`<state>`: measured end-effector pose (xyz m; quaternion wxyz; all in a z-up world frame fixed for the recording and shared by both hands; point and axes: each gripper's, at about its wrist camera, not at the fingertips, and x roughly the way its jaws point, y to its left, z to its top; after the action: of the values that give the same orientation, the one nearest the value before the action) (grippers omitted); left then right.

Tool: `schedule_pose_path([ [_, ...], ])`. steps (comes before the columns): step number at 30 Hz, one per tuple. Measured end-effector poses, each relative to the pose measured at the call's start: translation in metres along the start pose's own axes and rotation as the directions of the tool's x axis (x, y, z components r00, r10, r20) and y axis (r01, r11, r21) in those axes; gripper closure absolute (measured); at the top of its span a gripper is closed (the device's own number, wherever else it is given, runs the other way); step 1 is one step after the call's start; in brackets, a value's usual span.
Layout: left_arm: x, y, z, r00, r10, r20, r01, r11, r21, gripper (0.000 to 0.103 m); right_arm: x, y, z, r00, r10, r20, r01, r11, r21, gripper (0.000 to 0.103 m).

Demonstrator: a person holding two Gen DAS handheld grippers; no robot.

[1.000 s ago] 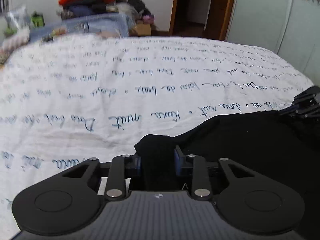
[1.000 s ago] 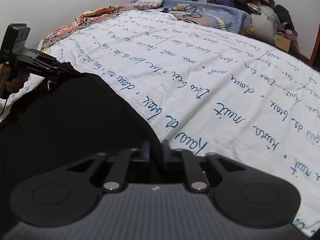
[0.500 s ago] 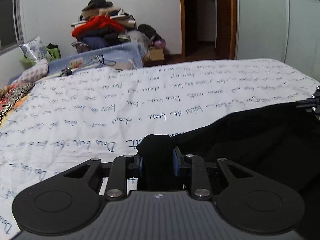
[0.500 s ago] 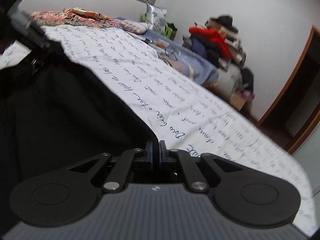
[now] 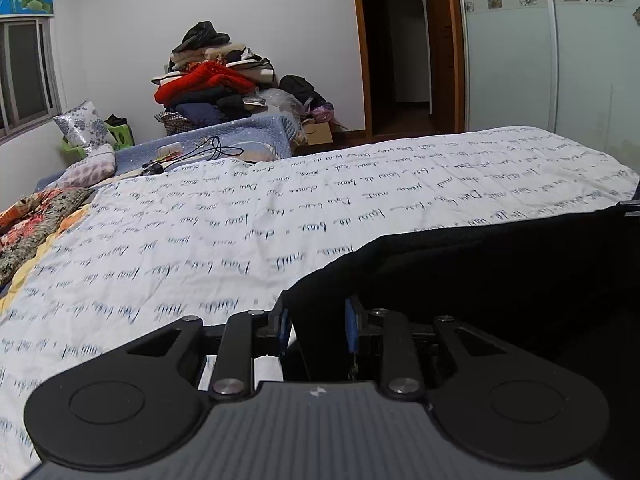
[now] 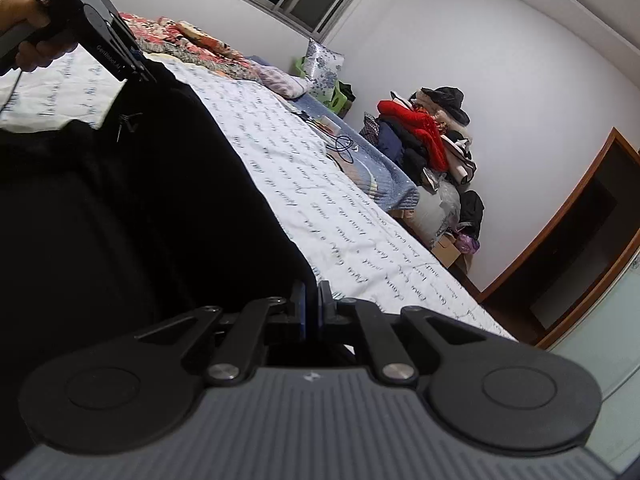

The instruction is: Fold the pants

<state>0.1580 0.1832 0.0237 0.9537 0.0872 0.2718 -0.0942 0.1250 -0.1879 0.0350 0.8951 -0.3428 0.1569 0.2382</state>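
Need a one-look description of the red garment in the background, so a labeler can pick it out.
Start at the bed with the white script-printed cover; past its far end a heap of clothes sits against the white wall, left of the wooden doorway. The red garment lies in the upper half of the heap. It is the only bright red piece, among dark and beige ones.

The pants are matt black cloth with a soft, light-absorbing surface. The bedspread is white quilted cloth printed with blue script. The left gripper is matt black plastic with ribbed grey housing, bright metal pivot pins and blue pads.
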Motion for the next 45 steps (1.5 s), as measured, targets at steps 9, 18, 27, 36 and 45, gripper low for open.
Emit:
schedule_pose_path([
  [9, -0.043, 0.001, -0.046, 0.999, -0.013, -0.053, 0.011, 0.999, -0.033, 0.087, -0.054, 0.037, -0.007, 0.999, 0.039, 0.017, -0.039, 0.999, 0.035, 0.097],
  [18, -0.062, 0.033, -0.073, 0.974, -0.194, -0.116, 0.138, 0.917, -0.374, 0.087, -0.069, 0.069, -0.023, 0.998, 0.062, -0.030, -0.061, 0.997, 0.051, 0.097],
  [27, -0.055, 0.044, -0.096, 0.913, -0.398, -0.093, 0.231, 0.690, -0.687, 0.064, -0.068, 0.070, -0.027, 0.998, 0.059, -0.029, -0.057, 0.995, 0.076, 0.097],
  [36, -0.049, 0.041, -0.090, 0.938, -0.341, -0.069, 0.177, 0.638, -0.749, 0.023, -0.072, 0.072, -0.030, 0.998, 0.055, -0.029, -0.053, 0.995, 0.086, 0.097],
  [45, -0.034, 0.037, -0.096, 0.948, -0.288, -0.136, 0.081, 0.633, -0.770, 0.073, -0.074, 0.075, -0.032, 0.999, 0.045, -0.026, -0.042, 0.996, 0.085, 0.097],
])
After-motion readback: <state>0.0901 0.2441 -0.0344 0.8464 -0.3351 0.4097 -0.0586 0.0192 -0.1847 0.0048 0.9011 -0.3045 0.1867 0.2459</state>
